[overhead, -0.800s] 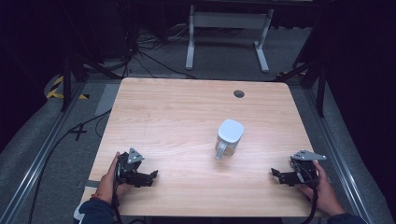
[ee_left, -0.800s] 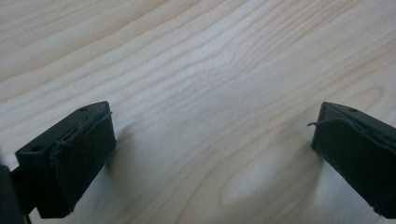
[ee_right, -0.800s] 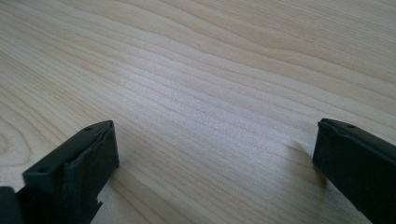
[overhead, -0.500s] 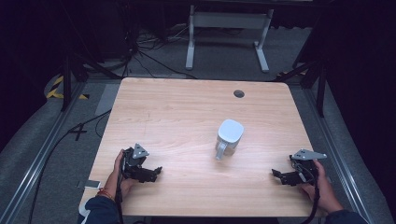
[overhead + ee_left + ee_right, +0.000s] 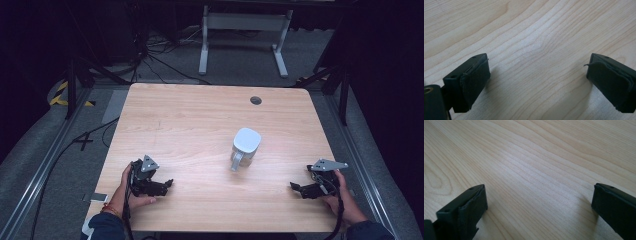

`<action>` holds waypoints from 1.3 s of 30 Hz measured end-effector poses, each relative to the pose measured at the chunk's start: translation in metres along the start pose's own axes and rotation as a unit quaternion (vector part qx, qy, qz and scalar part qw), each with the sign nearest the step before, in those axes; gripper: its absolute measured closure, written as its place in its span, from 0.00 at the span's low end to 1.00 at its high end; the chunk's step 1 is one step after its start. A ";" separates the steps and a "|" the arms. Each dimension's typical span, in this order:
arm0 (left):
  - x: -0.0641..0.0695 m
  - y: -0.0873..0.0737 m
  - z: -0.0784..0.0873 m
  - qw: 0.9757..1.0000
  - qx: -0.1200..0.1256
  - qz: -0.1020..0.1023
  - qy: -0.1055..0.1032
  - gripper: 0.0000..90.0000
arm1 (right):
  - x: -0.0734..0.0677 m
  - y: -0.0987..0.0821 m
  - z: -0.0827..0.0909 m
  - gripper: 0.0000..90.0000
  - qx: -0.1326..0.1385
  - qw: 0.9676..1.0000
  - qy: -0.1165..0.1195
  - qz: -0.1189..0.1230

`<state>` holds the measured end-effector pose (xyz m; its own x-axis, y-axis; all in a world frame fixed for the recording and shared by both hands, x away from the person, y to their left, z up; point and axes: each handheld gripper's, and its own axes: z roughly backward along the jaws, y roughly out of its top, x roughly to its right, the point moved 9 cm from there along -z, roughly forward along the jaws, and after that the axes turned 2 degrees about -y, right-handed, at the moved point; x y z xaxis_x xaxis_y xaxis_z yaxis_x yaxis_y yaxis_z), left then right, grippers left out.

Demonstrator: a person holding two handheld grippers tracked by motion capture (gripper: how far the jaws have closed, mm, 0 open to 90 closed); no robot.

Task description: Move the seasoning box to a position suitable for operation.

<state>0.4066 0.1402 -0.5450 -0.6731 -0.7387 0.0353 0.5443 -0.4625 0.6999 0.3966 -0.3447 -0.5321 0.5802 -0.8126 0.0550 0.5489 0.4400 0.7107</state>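
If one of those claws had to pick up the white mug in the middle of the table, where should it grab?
Probably the handle. The white ceramic mug appears to stand upside down, flat base up, so its rim cannot be pinched. Its handle sticks out toward the person's edge of the wooden table, a thin loop that open jaws could close across. The right gripper looks a little nearer, coming from the near side.

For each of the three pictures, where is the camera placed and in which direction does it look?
High view: above the person's side, looking forward and down at the table, the white mug, both hands and the left gripper and right gripper.
Left gripper view: rides the left gripper, looking along its open jaws at bare wood.
Right gripper view: likewise, on the right gripper.
All share the tabletop.
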 end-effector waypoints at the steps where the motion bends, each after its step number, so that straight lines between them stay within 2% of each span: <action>1: -0.001 0.001 0.000 1.000 -0.001 -0.007 0.001 0.06 | 0.000 0.000 0.000 0.00 0.000 1.000 -0.002 -0.001; 2: 0.001 0.000 0.000 1.000 -0.008 0.001 -0.007 0.06 | 0.001 -0.001 0.001 0.00 -0.001 1.000 -0.003 -0.001; 6: 0.000 0.003 -0.002 1.000 -0.015 -0.003 -0.008 0.06 | 0.000 -0.001 0.001 0.00 -0.001 1.000 -0.004 -0.001; 7: -0.001 0.004 -0.003 1.000 -0.015 -0.005 -0.002 0.06 | 0.000 -0.001 0.001 0.00 -0.001 1.000 -0.004 -0.001; 8: 0.001 0.005 -0.003 1.000 -0.016 -0.005 -0.007 0.06 | 0.000 -0.001 0.001 0.00 -0.001 1.000 -0.004 -0.001; 12: 0.002 0.004 -0.003 1.000 -0.004 -0.004 -0.010 0.08 | -0.001 0.000 0.001 0.01 0.002 1.000 -0.002 0.000; 17: 0.008 0.007 -0.002 1.000 -0.010 -0.007 -0.014 0.17 | -0.002 0.000 0.001 0.01 0.003 1.000 0.002 0.005; 20: 0.012 0.013 -0.005 1.000 -0.012 -0.017 -0.018 0.23 | -0.002 -0.001 0.002 0.01 -0.001 1.000 0.005 0.009; 23: 0.017 0.022 -0.006 1.000 -0.003 -0.022 -0.021 0.25 | -0.002 -0.001 0.002 0.01 -0.003 1.000 0.009 0.012; 24: 0.018 0.026 -0.006 0.999 0.004 -0.030 -0.021 0.27 | -0.002 -0.001 0.002 0.01 -0.003 1.000 0.009 0.012; 26: 0.022 0.034 -0.005 0.999 0.015 -0.028 -0.027 0.30 | -0.002 -0.001 0.002 0.01 -0.001 1.000 0.009 0.008; 27: 0.022 0.038 -0.005 0.999 0.019 -0.035 -0.026 0.30 | -0.002 -0.001 0.002 0.01 -0.001 1.000 0.008 0.008; 28: 0.024 0.042 -0.004 0.999 0.025 -0.032 -0.030 0.31 | -0.002 -0.001 0.002 0.01 -0.001 1.000 0.008 0.007; 30: 0.027 0.049 -0.002 0.998 0.042 -0.038 -0.040 0.38 | -0.002 -0.002 0.002 0.01 -0.001 1.000 0.007 0.007; 31: 0.029 0.053 -0.001 0.997 0.048 -0.038 -0.043 0.38 | -0.002 -0.002 0.002 0.01 -0.001 1.000 0.006 0.006; 35: 0.034 0.064 0.000 0.996 0.060 -0.044 -0.050 0.44 | -0.002 -0.002 0.003 0.01 0.001 1.000 0.005 0.006; 37: 0.037 0.072 0.000 0.995 0.065 -0.053 -0.052 0.52 | -0.002 -0.002 0.003 0.01 0.002 1.000 0.005 0.006; 38: 0.041 0.075 -0.001 0.995 0.068 -0.045 -0.057 0.53 | -0.002 -0.002 0.003 0.01 0.003 1.000 0.005 0.005; 39: 0.043 0.078 0.000 0.995 0.069 -0.049 -0.060 0.54 | -0.002 -0.002 0.003 0.01 0.003 1.000 0.005 0.005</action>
<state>0.4207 0.0723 -0.4887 -0.7790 -0.6257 0.0410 0.4045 -0.4515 0.7953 0.3926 -0.3452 -0.5318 0.5921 -0.8039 0.0558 0.5391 0.4467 0.7140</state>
